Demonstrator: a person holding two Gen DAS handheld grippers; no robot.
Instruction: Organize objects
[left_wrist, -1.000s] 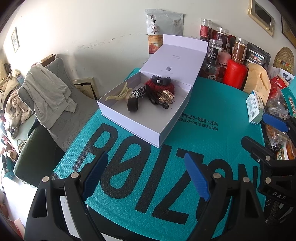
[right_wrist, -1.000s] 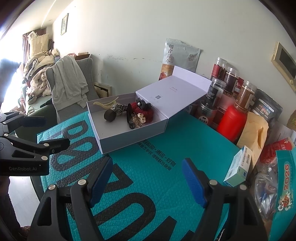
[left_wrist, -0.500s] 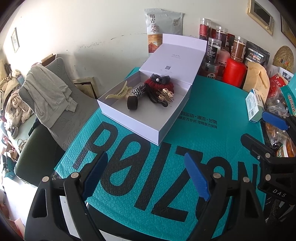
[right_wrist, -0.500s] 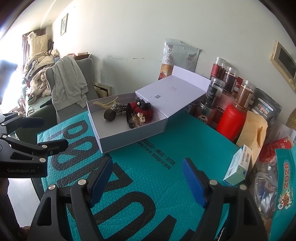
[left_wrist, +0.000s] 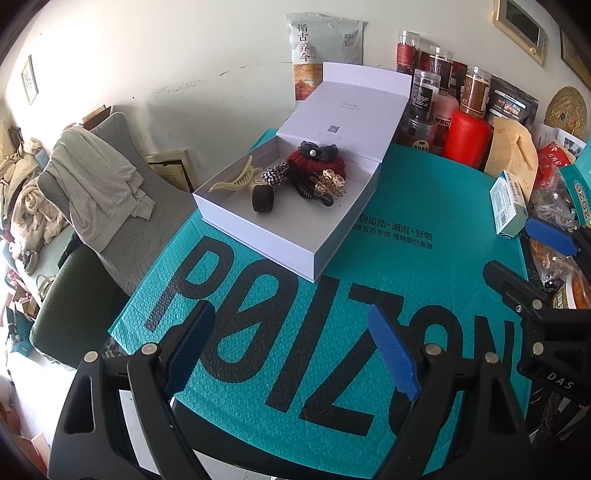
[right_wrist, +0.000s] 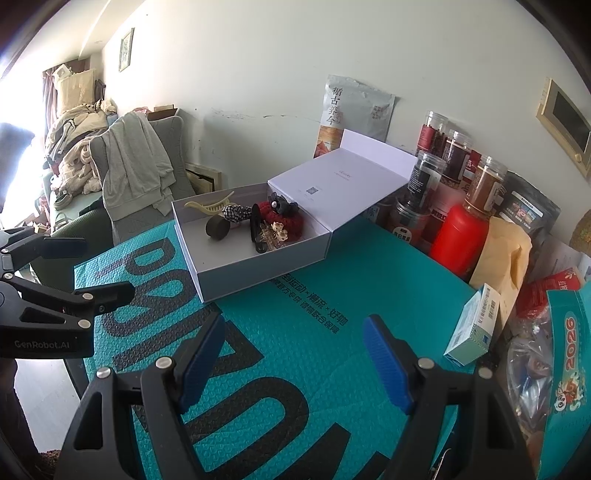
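Left gripper (left_wrist: 291, 350): jaws wide, empty, lower frame. Box (left_wrist: 295, 240), centre: lid open, hair clips (left_wrist: 325, 184) already inside. Right gripper (right_wrist: 295, 358): jaws wide, empty. I judge sorting done; next I close the lid.

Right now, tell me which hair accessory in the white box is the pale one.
The cream claw clip, lying at the white box's end nearest the chair. The other accessories are black, checked, red or gold.

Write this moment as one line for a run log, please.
left tool: open, empty | right tool: open, empty | white box: lid open, hair clips inside | both tools over teal mat, short of box
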